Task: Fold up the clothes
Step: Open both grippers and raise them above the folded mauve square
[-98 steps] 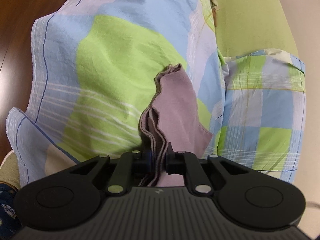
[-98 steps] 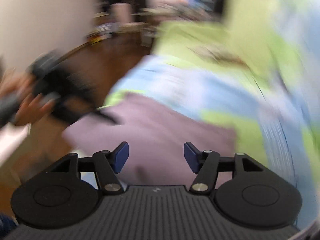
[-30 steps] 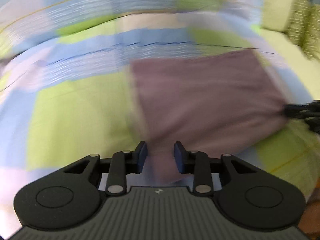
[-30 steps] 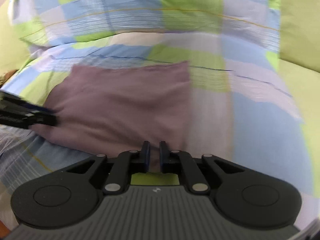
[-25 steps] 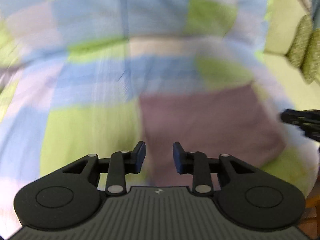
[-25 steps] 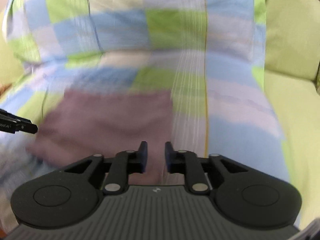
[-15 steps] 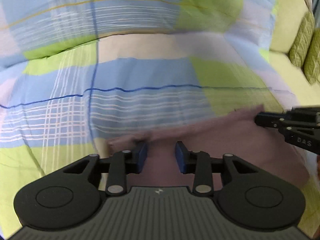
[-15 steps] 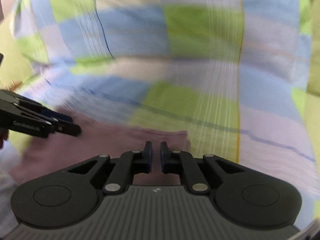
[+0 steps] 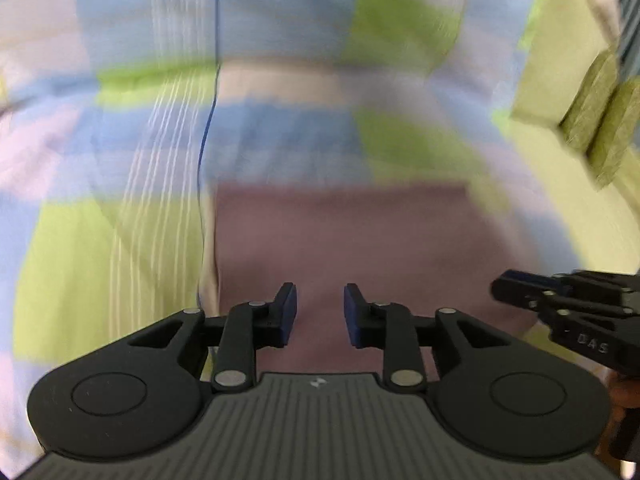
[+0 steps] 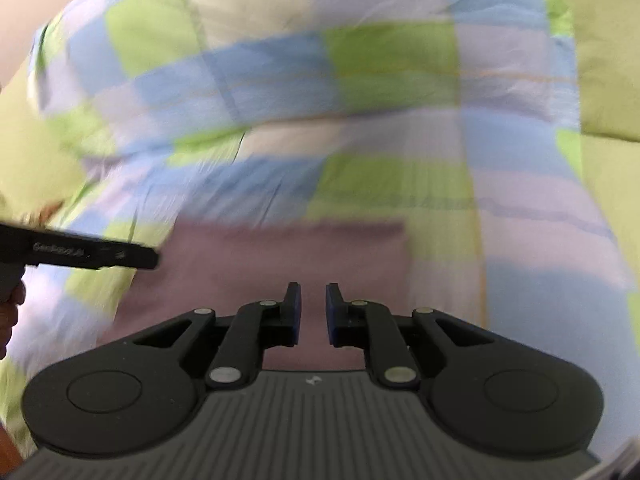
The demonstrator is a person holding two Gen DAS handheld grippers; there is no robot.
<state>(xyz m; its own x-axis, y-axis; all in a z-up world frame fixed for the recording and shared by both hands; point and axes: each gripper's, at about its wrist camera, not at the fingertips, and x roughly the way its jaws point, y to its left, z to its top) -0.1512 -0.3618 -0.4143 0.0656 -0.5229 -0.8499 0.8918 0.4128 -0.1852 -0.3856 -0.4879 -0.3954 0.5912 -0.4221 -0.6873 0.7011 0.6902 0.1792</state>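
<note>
A folded mauve cloth lies flat on a checked blue, green and lilac bedspread; it also shows in the right wrist view. My left gripper is open and empty over the cloth's near edge. My right gripper is open a little and empty over the cloth's near right part. Each gripper shows in the other's view: the right one at the cloth's right edge, the left one at its left edge. Both views are blurred.
The bedspread covers a lime-green sofa. Olive textured cushions stand at the right. Green sofa fabric also shows at the right of the right wrist view.
Both grippers have let go of the cloth and pulled back. The cloth's far edge, near the fingers half a second ago, now lies further away and flat. The right jaws have opened slightly.
</note>
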